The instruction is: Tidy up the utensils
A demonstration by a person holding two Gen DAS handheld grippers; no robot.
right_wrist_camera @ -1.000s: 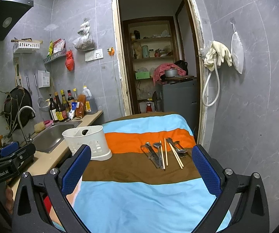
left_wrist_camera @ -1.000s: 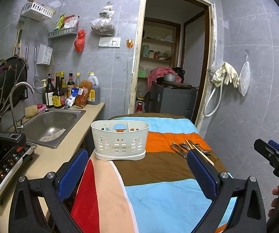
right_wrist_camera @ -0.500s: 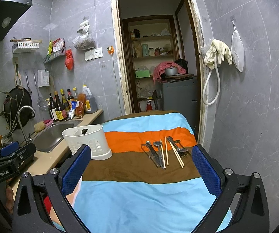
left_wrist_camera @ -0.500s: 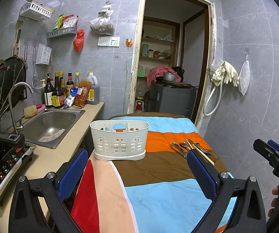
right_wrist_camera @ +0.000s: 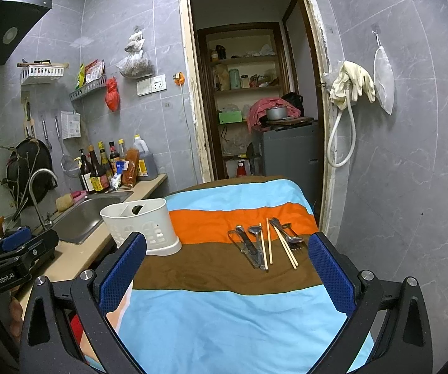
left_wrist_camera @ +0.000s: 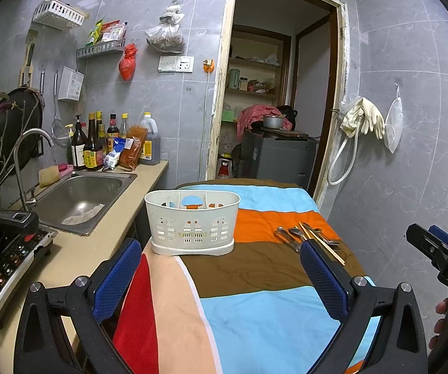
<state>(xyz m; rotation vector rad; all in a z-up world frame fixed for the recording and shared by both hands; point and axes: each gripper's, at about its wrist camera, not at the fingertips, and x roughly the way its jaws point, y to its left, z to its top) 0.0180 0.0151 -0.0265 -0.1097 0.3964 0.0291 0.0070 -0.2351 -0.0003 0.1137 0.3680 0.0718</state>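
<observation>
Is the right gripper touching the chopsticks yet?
Apart. In the right wrist view, the open right gripper sits nearer the camera than the chopsticks, with bare brown cloth between them.

The left gripper (left_wrist_camera: 220, 272) hangs over the striped cloth (left_wrist_camera: 255, 305) with its jaws wide apart and nothing between them. The white caddy (left_wrist_camera: 192, 222) stands ahead. The utensils (left_wrist_camera: 308, 237) lie to its right, well apart.

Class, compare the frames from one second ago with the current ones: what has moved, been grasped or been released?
Nothing visibly changed: both grippers hover open and empty, the utensils lie untouched on the striped cloth, and the white caddy stands where it was.
</observation>
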